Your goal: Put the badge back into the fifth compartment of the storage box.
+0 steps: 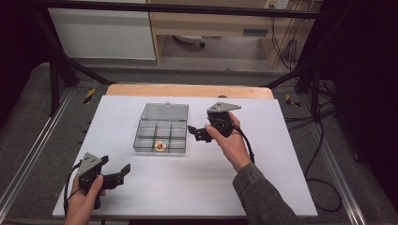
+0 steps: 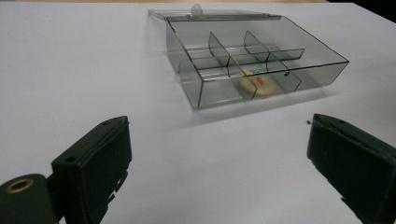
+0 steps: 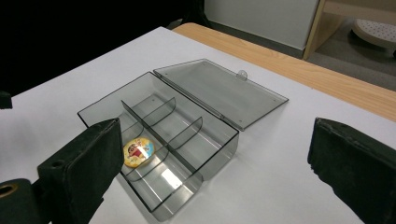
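Lying open on the tabletop [image 1: 263, 178], a clear box [image 1: 162, 136] holding a badge [image 1: 160, 146] is flanked by both hand-held grippers, the left hand-held gripper [image 1: 117, 173] and the right hand-held gripper [image 1: 197, 133], held wide open and empty.

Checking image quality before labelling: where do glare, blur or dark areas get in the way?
High view: surroundings dark, white table evenly lit, round badge tiny. Left gripper view: badge smeared behind the clear box wall, near jaws soft. Right gripper view: a bright reflection on the box floor, dark upper left corner.
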`<state>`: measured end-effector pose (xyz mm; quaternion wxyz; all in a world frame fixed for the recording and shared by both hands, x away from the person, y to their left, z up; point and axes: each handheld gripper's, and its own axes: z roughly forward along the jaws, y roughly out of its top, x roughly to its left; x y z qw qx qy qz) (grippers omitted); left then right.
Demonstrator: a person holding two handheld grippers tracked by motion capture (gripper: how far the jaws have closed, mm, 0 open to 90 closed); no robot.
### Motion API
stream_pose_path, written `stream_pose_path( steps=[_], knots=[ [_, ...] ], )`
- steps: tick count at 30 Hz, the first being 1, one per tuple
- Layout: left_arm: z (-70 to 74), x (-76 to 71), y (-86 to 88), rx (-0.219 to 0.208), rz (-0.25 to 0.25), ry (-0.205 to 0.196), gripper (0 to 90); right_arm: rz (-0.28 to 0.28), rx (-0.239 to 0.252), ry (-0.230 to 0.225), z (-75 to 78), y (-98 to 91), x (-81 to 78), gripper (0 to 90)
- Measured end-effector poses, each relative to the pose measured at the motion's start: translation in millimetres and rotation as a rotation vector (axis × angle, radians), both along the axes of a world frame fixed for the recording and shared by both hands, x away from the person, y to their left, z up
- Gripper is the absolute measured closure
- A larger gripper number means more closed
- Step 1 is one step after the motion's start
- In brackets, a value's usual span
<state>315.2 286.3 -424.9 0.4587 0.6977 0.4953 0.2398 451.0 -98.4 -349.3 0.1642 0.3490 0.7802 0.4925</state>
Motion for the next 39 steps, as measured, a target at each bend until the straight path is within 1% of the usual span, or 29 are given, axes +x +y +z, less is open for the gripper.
stream_pose_path(
  steps=[6,12,15,18,20,23,25,29,32,35,37,39],
  knots=[
    [-1.1,0.7,0.7,-0.003,0.004,0.004,6.0,-0.021,0.021,-0.008,-1.1,-17.5,-5.0,3.9],
    [-2.2,0.3,1.1,-0.004,0.004,0.005,6.0,-0.036,0.028,-0.022,1.0,-34.2,-10.1,4.2],
    [-3.7,0.0,1.9,-0.008,0.005,0.013,6.0,-0.043,0.039,-0.024,1.3,-44.5,-14.2,4.4],
    [-4.2,0.2,2.6,-0.018,0.005,0.015,6.0,-0.052,0.050,-0.026,0.3,-56.3,-20.4,5.2],
    [-3.7,0.2,2.5,-0.016,0.004,0.011,6.0,-0.053,0.052,-0.028,-0.7,-65.3,-25.8,5.6],
    [-3.2,-0.2,2.2,-0.013,0.003,0.004,6.0,-0.062,0.067,-0.038,-3.1,-80.1,-35.1,6.3],
    [-3.1,-0.2,2.2,-0.017,0.001,0.003,6.0,-0.072,0.074,-0.047,-5.7,-89.2,-41.9,6.4],
    [-2.3,-0.1,1.7,-0.026,-0.004,-0.006,6.2,-0.100,0.081,-0.066,-15.9,-107.3,-54.6,6.3],
    [-2.3,-0.6,0.5,-0.026,-0.012,-0.008,6.2,-0.124,0.069,-0.078,-23.5,-121.1,-63.4,6.0],
    [-2.9,0.0,1.4,-0.035,-0.007,-0.011,6.2,-0.151,0.061,-0.088,-28.6,-135.5,-70.9,5.9],
    [-3.6,0.2,2.4,-0.046,-0.003,-0.008,6.3,-0.174,0.072,-0.090,-32.3,-144.3,-76.3,5.8],
    [-3.4,0.2,3.3,-0.047,0.002,-0.008,6.4,-0.193,0.078,-0.092,-38.4,-151.9,-81.1,5.8]
  ],
)
